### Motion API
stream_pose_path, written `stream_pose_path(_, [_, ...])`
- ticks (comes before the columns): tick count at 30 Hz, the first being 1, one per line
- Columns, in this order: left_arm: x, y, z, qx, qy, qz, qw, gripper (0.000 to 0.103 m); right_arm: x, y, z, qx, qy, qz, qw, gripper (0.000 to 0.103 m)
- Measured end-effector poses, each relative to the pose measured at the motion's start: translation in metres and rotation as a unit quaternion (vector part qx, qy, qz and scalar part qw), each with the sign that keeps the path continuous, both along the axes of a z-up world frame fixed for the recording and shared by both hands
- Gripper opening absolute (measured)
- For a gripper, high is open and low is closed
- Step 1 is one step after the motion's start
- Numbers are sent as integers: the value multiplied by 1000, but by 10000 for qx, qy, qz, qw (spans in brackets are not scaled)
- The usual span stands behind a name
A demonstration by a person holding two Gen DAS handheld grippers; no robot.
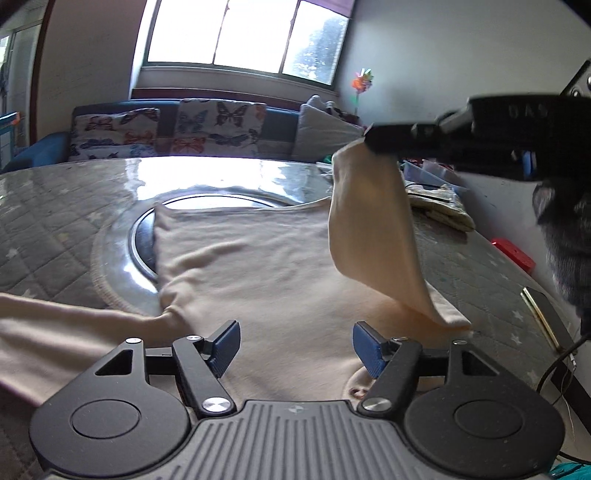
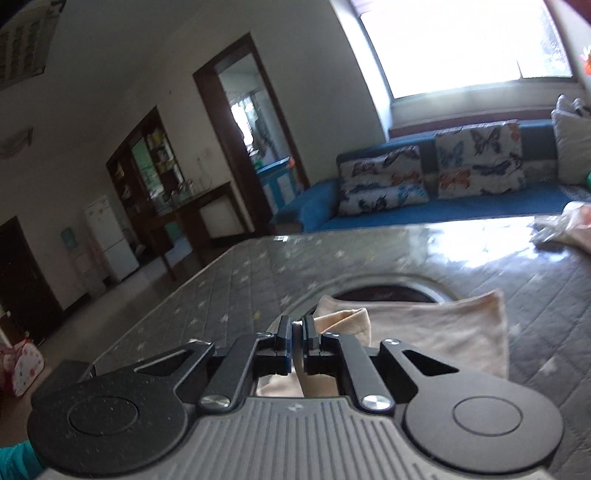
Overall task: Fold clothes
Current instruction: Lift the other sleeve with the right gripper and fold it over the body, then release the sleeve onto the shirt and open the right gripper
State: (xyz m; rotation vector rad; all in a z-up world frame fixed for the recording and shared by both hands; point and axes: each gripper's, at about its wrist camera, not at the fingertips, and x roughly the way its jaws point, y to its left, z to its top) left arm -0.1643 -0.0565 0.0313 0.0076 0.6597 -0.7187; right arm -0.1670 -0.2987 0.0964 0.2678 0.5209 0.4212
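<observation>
Garment: one cream top (image 1: 258,266), spread flat on the tabletop (image 1: 55,221), its body lying over a round glossy inset (image 1: 122,243) in the middle
Sleeves: two; the left one (image 1: 55,325) trails flat toward the tabletop's left edge, the right one (image 1: 373,229) is lifted off the cloth and hangs in a fold above the top's right side
Right tongs (image 2: 297,338): closed together on the raised sleeve's cuff, cloth (image 2: 347,319) bunched just past the tips; in the left view they come in from the upper right (image 1: 384,138) with the sleeve hanging below
Left tongs (image 1: 295,349): wide apart, holding nothing, low over the top's near part, blue pads (image 1: 225,347) on each side
Tabletop cover: one grey quilted sheet with small stars under a shiny clear layer
Edges and room: bare cover lies to the left of the top and beyond it toward the far edge; the right edge is close to the top's side
Right edge items: one red block (image 1: 513,253), one pale folded cloth (image 1: 439,210), one dark flat thing with a gold edge (image 1: 543,314)
Beyond the far edge: one blue sofa (image 2: 369,210) with two butterfly cushions (image 1: 218,129), under one window (image 1: 247,33)
Containers: the cluttered boxes at the far right are too blurred to tell the contents
</observation>
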Motion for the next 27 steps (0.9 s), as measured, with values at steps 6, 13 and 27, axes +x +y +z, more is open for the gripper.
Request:
stream_pose_path(6, [0, 19, -4, 7, 80, 297, 9995, 72, 9, 30, -30, -112, 400, 395, 9984, 6])
stream_pose_path(13, [2, 25, -1, -5, 67, 433, 9990, 72, -2, 38, -41, -261, 455, 662, 9964, 16])
stream_pose_path(27, [8, -5, 7, -40, -90, 62, 9999, 70, -43, -70, -80, -674, 1207, -719, 9878, 17])
